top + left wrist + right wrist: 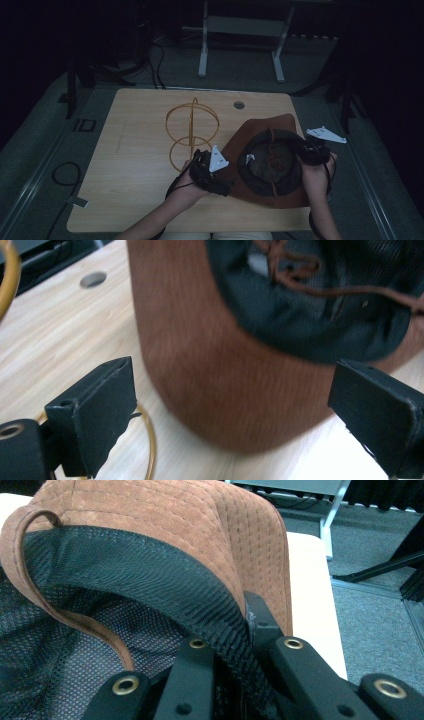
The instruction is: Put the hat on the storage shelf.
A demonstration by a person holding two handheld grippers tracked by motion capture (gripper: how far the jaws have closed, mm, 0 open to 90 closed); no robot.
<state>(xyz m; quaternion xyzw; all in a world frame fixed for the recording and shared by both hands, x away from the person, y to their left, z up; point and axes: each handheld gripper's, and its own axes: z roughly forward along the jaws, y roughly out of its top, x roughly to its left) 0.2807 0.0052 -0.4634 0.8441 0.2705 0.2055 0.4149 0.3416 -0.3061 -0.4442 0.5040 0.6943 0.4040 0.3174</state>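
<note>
The brown hat (pixel 270 162) lies upside down on the table's (pixel 135 165) right half. The right gripper (pixel 311 150), wrist raised at the far edge, pinches the hat's black mesh band; the left gripper (pixel 210 170) hovers beside the brim, jaws spread, over a gold wire stand (pixel 192 131)

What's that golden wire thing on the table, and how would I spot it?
Start at the wooden table. Left of the upturned brown hat, beside the left gripper, stands a wire stand of thin golden hoops: one ring flat on the tabletop, others crossing upright above. It is see-through metal; the hat is soft suede.
</note>
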